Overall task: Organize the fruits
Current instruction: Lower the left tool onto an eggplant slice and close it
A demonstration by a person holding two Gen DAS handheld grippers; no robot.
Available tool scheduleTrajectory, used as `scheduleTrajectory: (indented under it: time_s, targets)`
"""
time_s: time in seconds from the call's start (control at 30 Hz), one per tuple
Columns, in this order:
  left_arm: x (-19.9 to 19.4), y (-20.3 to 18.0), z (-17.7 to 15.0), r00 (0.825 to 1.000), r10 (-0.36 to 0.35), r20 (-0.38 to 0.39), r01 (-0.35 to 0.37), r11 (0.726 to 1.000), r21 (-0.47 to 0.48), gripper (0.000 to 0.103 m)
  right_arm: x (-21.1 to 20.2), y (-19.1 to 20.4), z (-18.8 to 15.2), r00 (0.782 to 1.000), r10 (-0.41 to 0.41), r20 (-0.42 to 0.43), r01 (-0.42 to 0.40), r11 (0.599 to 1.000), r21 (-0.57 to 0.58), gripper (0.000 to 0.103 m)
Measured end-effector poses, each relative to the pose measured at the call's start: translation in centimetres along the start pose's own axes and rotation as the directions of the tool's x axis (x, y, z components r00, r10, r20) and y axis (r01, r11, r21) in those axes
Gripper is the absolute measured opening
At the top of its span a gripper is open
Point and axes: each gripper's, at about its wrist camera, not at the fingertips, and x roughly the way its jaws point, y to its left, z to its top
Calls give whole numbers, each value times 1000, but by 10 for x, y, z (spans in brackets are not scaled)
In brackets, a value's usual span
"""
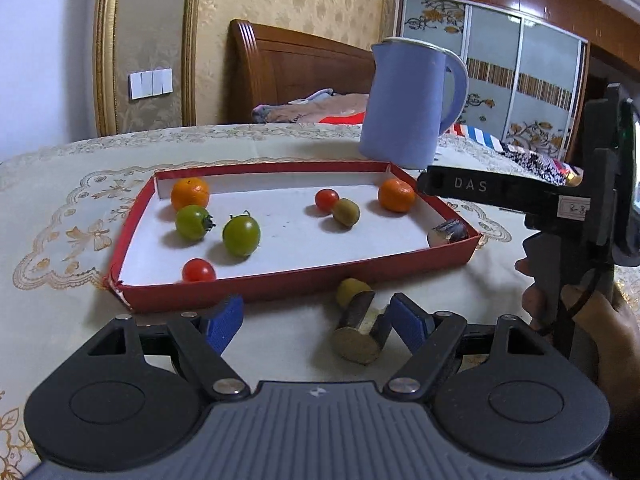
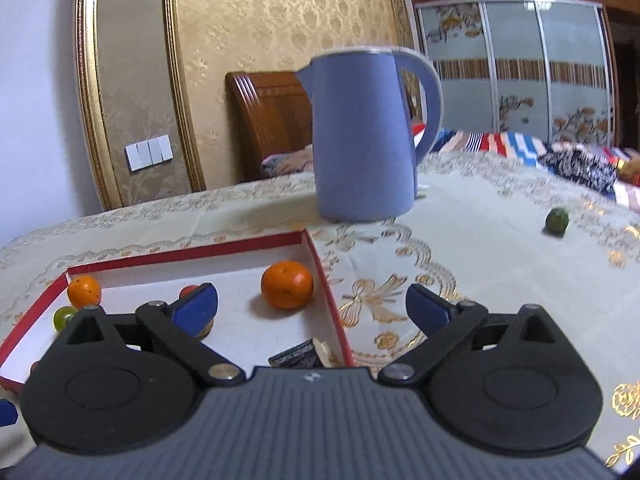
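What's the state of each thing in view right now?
Red cardboard tray: on table, holding fruit.
Blue plastic kettle: upright, lid shut.
Left gripper: open, cut sugarcane piece lying between the pads.
Right gripper: open, empty.
Small green fruit: alone on tablecloth, outside tray.

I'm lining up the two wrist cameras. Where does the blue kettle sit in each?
Left wrist: blue kettle upper right of centre, behind the red tray's far right corner.
Right wrist: kettle at centre, beyond the tray's right wall.
Shared landmark: the orange nearest that corner.
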Motion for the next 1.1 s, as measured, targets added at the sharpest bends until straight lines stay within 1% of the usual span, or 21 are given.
scheduleTrajectory:
  time_s: [0.1,0.2,0.27,0.3,0.37,0.43,0.53,0.67,0.8,0.83,0.87,0.9,0.93,0.97,1.03,1.1]
  targets:
    - [6,-3,1,1000,-15,-25,15,1000,-2,80,-2,-1,0,1000,-1,0,1,1000,0,103]
    - [9,-3,0,998,-41,-40,41,999,-12,80,-6,-5,-1,1000,-23,0,23,1000,4,103]
    - [9,-4,-1,997,-59,-44,59,998,-5,80,-11,-10,-3,1000,-12,-17,12,1000,6,103]
    - [9,-7,-2,997,-57,-43,57,998,5,80,-16,-14,-6,1000,2,-28,-2,1000,2,103]
    - [11,-12,-4,999,-20,-38,22,999,38,80,-26,-18,-14,999,33,-33,-35,999,-40,103]
    - [16,-14,-5,999,-2,-40,4,999,49,80,-34,-24,-20,998,38,-42,-40,998,-57,103]
    - [23,-15,-4,997,-1,-71,4,999,47,80,-37,-41,-22,999,31,-36,-30,999,24,103]
    - [24,-19,-6,997,28,-66,-24,998,66,80,-28,-55,-23,996,41,-83,-31,993,113,103]
    - [26,-26,-6,997,14,-74,-9,998,69,80,-25,-63,-25,994,51,-92,-37,988,150,103]
    - [26,-28,-6,997,15,-74,-9,997,74,79,-26,-64,-26,995,50,-91,-36,987,156,103]
    - [27,-30,-7,997,31,-67,-25,996,83,79,-26,-65,-26,995,47,-91,-32,987,160,103]
    - [28,-31,-6,997,45,-66,-39,995,90,78,-26,-65,-26,995,47,-92,-32,986,162,103]
    - [30,-32,-6,996,48,-71,-41,995,93,68,-25,-65,-26,994,49,-93,-34,986,162,103]
    - [32,-31,-6,996,44,-84,-36,995,89,62,-25,-64,-26,994,51,-94,-36,987,158,103]
    - [36,-29,-6,994,36,-106,-28,997,75,58,-24,-63,-26,994,52,-97,-36,987,154,103]
    - [35,-28,-7,994,38,-102,-30,997,76,58,-24,-63,-25,994,53,-99,-37,987,154,103]
